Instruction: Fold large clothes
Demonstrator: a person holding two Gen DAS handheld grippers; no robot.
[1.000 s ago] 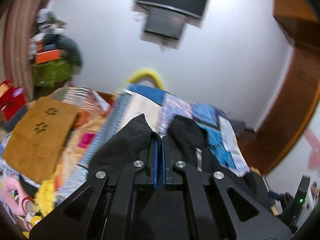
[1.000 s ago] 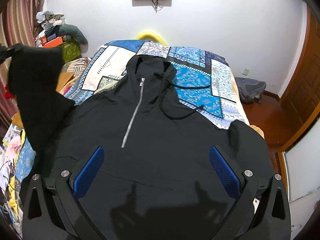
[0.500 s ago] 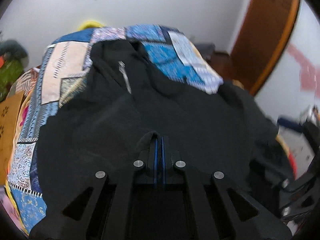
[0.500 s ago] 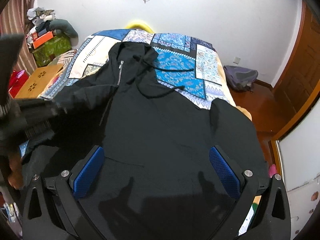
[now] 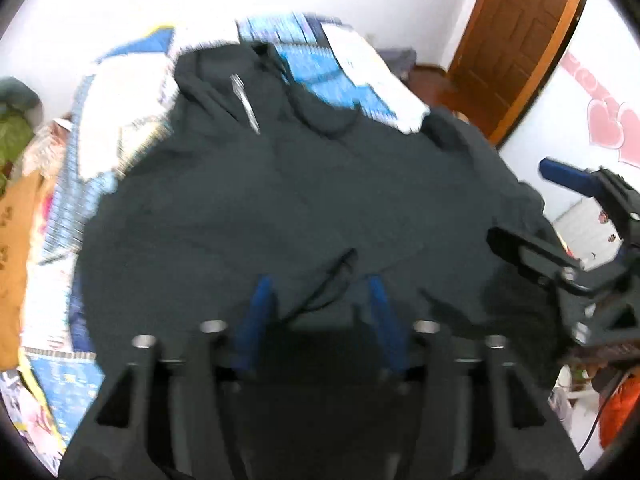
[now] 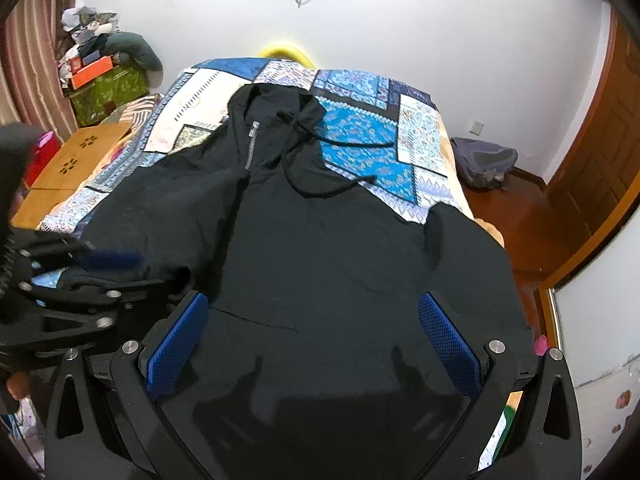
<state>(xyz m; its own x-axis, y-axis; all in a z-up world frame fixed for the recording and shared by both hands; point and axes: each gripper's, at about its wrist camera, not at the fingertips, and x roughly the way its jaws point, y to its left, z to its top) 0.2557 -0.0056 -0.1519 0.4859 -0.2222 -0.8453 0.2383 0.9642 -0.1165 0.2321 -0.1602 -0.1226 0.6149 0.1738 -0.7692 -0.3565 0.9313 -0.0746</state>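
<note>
Hoodie (image 6: pixel 304 256) lies flat on the bed (image 6: pixel 360 128), ready for folding. Left gripper (image 5: pixel 318 296) is opening above its folded sleeve, pinching nothing; right gripper (image 6: pixel 312 332) hangs spread wide.

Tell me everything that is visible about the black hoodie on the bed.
The black hoodie is a large garment of soft, matte fabric, lying front side up on the patterned bedspread. Its hood points toward the far wall. It has a short silver zipper at the neck, a black drawstring trailing onto the bedspread, and a front pocket. Neither gripper is holding it.
</note>
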